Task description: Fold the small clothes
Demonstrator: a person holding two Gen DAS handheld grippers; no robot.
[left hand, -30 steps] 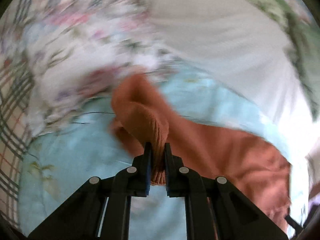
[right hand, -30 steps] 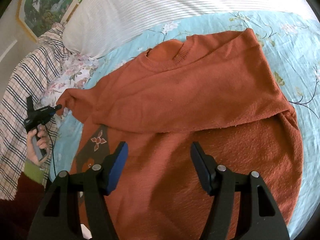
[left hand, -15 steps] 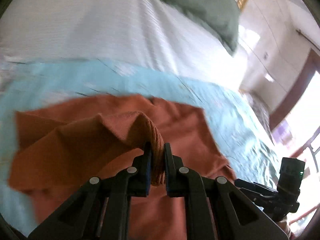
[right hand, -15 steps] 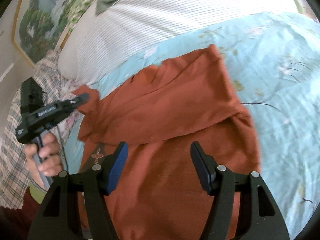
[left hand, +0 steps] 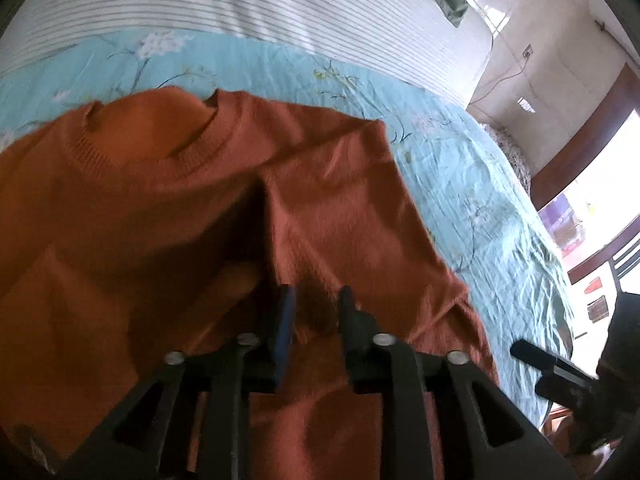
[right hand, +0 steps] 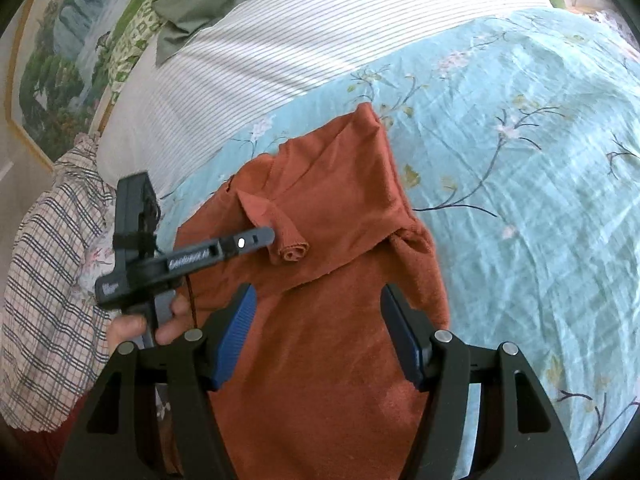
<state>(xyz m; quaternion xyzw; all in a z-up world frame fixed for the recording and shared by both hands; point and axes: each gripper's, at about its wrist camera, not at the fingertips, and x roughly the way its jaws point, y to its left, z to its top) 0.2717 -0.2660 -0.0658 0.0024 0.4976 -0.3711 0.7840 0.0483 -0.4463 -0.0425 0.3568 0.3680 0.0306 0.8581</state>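
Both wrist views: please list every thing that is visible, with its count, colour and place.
sweater: one, rust orange, lying on the bed sheet, one sleeve folded across its body
sleeve cuff: one, rust orange, on the sweater, by the left gripper's tips
bed sheet: one, light blue with flowers, under the sweater
striped pillow: one, white, behind the sheet
plaid cloth: one, checked, left edge
left gripper: one, black, jaws opening, cuff between them
right gripper: one, black, open over the sweater
hand: one, holding the left gripper

Left gripper (left hand: 316,312) opening, seemingly around sweater cuff (left hand: 316,314).
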